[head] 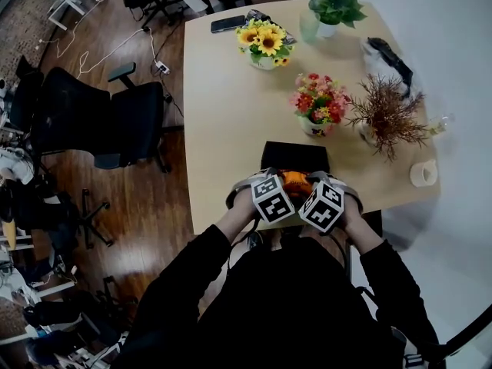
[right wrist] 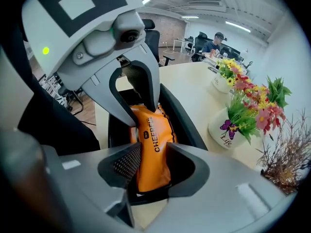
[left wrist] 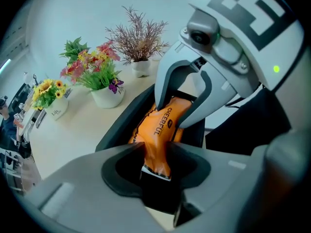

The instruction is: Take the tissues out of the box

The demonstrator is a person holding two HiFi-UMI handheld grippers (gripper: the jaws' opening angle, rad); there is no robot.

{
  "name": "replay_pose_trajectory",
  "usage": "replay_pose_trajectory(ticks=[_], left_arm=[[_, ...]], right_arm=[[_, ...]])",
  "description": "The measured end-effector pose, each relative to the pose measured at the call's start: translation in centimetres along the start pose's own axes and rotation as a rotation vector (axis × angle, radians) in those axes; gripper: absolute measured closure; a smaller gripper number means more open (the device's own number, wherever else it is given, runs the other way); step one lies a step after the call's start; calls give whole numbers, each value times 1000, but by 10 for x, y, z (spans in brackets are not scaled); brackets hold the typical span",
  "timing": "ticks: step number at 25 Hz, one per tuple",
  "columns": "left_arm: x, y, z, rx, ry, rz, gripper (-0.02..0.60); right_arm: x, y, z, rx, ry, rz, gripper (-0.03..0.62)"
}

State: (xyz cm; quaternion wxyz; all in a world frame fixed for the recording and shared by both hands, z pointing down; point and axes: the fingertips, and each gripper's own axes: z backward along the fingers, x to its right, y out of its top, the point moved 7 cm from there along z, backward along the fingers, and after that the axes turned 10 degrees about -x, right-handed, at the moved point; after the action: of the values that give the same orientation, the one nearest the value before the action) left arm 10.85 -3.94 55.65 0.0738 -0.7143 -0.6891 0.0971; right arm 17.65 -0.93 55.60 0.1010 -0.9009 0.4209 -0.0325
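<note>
Wooden table [head: 223, 114] is taking up the middle of the head view, w/ a black office chair [head: 100, 121] standing on the floor at its left. Person is leaning over the near edge, both arms in black sleeves reaching fwd and angling inward. Left hand [head: 244, 200] and right hand [head: 352, 206] are sitting close together, so the 2 marker cubes are nearly touching.

1 black box [head: 296, 156] is lying open on the table just beyond the hands.

4 flower pots are standing further back: sunflowers [head: 264, 43], a green plant [head: 336, 4], pink-red flowers [head: 317, 102], a brown twiggy plant [head: 384, 114].

2 grippers are pointing at each other over the box, from opp. sides. Left gripper [left wrist: 156, 152] is standing about half open, its jaws squeezing one end of the orange tissue pack [left wrist: 163, 123]. Right gripper [right wrist: 153, 166] is also about half open, jaws pressing on the other end of the same pack.

1 pack only. It's sitting in the box opening, its top sticking up above the box walls, w/ both grippers on it.
</note>
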Motion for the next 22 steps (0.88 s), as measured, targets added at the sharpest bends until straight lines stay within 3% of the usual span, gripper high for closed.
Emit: replay_pose_trajectory(ticks=[9, 22], left_arm=[[2, -1, 30, 42, 28, 2, 458], [1, -42, 128, 113, 186, 102, 467]], right_arm=[[-6, 11, 31, -4, -62, 39, 433], [-28, 74, 106, 93, -140, 224, 447]])
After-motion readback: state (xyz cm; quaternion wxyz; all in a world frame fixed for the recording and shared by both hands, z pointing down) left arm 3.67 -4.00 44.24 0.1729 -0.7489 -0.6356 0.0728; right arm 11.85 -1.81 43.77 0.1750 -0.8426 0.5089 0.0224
